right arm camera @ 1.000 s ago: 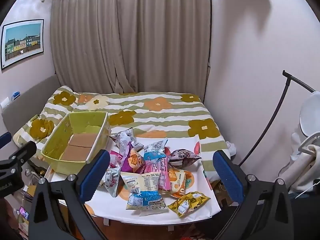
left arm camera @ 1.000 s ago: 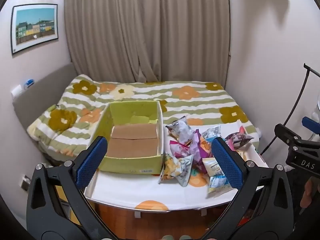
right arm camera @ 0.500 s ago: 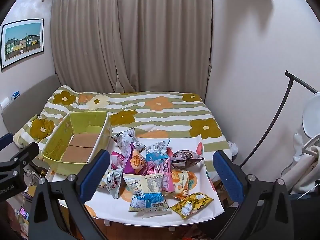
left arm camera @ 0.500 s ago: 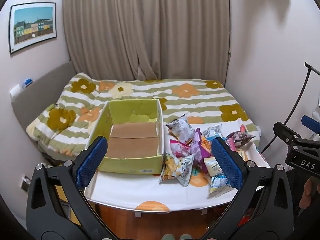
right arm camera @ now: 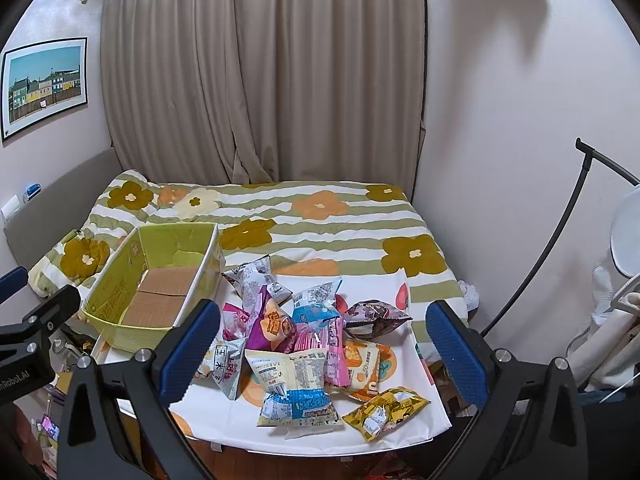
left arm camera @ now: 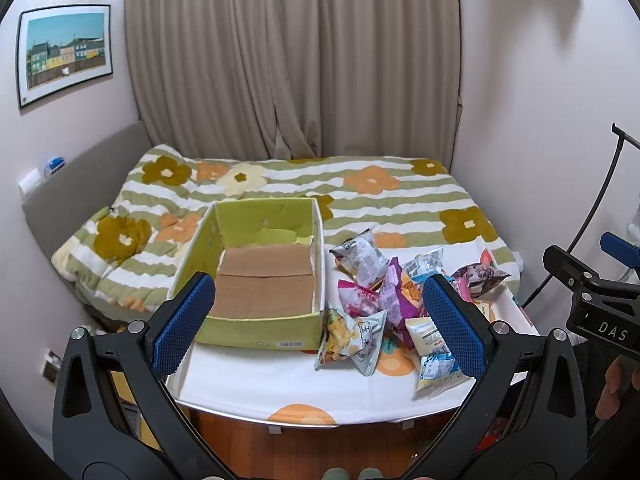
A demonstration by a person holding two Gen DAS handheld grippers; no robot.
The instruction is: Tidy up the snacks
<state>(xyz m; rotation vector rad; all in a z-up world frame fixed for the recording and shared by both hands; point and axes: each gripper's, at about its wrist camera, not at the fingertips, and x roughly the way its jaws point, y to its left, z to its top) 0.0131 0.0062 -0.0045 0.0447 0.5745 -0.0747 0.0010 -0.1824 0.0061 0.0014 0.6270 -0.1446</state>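
It was a home bedroom: a bed (left arm camera: 360,196) with a flowered quilt, drawn curtains (left arm camera: 296,60) behind, a framed picture (left arm camera: 64,54) on the wall.

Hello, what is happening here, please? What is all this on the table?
A person holds two grippers above a table to sort snacks. A pile of snack packets lies on the cloth, beside a green box that holds no snacks yet, only its cardboard bottom. The left gripper and right gripper are both open and hold nothing. No packet has been picked up.
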